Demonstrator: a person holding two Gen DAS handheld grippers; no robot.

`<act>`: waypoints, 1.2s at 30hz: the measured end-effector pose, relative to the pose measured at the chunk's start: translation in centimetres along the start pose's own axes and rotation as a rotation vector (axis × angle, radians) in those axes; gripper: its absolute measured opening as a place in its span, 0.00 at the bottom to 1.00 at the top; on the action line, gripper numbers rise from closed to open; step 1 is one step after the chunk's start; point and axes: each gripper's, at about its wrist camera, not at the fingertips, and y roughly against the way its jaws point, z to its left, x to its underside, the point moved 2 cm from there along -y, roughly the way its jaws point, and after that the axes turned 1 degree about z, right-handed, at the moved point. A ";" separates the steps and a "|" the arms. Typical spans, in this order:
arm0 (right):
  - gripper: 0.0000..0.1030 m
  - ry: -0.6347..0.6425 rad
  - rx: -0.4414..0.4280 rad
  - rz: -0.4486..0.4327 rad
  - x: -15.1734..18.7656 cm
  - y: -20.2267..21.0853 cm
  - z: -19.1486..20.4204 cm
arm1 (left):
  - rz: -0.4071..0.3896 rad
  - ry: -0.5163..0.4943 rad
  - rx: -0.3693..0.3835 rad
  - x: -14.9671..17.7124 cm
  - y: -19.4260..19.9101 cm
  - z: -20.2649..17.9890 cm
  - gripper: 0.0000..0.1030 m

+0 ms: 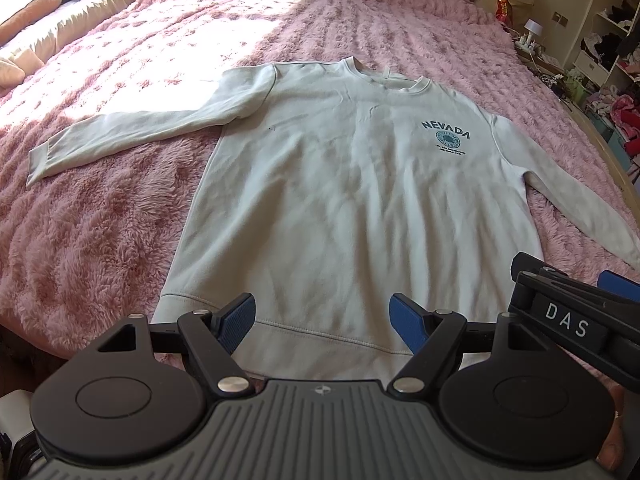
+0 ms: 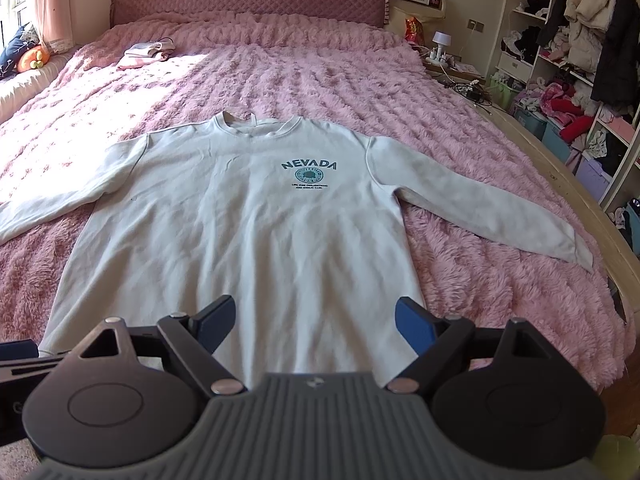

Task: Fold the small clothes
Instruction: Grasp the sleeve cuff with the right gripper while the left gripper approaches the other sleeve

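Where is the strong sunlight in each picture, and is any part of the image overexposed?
Left wrist view: sun washes out the blanket beside the sweatshirt sleeve. Right wrist view: a sunlit band crosses the blanket at left; the print stays readable.

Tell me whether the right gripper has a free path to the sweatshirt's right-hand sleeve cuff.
Probably yes. The right gripper, jaws open and empty, hovers over the hem; the cuff lies flat on the pink blanket with nothing between them.
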 end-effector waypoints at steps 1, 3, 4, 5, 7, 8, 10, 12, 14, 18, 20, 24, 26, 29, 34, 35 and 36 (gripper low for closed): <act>0.80 0.000 -0.001 0.000 0.0 -0.1 0.0 | 0.001 0.000 0.001 0.0 0.0 0.0 0.87; 0.80 -0.008 0.000 -0.004 0.0 -0.2 -0.1 | 0.003 0.002 0.007 0.0 -0.1 0.0 0.87; 0.80 -0.015 0.004 -0.008 0.0 -0.3 -0.2 | 0.004 0.005 0.018 -0.1 -0.3 0.0 0.87; 0.80 -0.025 0.011 -0.014 0.1 -0.5 -0.4 | 0.008 0.010 0.036 -0.1 -0.4 0.0 0.87; 0.80 -0.040 0.023 -0.026 0.2 -0.9 -0.9 | 0.022 0.022 0.086 -0.1 -1.0 0.0 0.87; 0.80 -0.050 0.024 -0.034 0.2 -1.1 -1.2 | 0.026 0.028 0.114 -0.1 -1.3 0.0 0.87; 0.80 -0.091 0.021 -0.058 0.2 -1.4 -2.5 | 0.034 0.037 0.171 -0.2 -2.0 -0.4 0.87; 0.80 -0.130 0.026 -0.077 0.2 -1.8 -3.8 | 0.038 0.049 0.271 -0.5 -2.9 -0.9 0.87; 0.80 -0.161 0.058 -0.111 0.0 -2.2 -5.7 | 0.039 0.067 0.373 -1.0 -3.8 -1.4 0.87; 0.80 -0.269 0.104 -0.214 -0.2 -3.6 -11.5 | 0.047 0.056 0.516 -2.9 -6.0 -3.9 0.87; 0.80 -0.328 0.121 -0.265 0.0 -4.5 -14.5 | 0.043 0.009 0.578 -4.0 -7.1 -6.0 0.87; 0.80 -0.443 0.174 -0.344 0.4 -7.6 -22.0 | 0.052 -0.068 0.708 -6.1 -9.8 -10.8 0.87; 0.80 -0.517 0.197 -0.371 0.6 -9.1 -25.2 | 0.052 -0.091 0.737 -7.2 -11.2 -13.1 0.87; 0.81 -0.716 0.251 -0.402 1.5 -11.9 -31.0 | 0.043 -0.115 0.786 -9.0 -13.8 -16.5 0.87; 0.80 -0.959 0.252 -0.438 3.2 -16.4 -37.5 | 0.035 -0.157 0.837 -10.9 -17.8 -20.7 0.87; 0.81 -0.983 0.264 -0.426 3.3 -17.2 -38.2 | 0.040 -0.160 0.838 -11.2 -18.5 -21.4 0.87; 0.81 -1.007 0.268 -0.413 3.5 -18.4 -39.2 | 0.046 -0.162 0.846 -11.6 -19.4 -22.4 0.87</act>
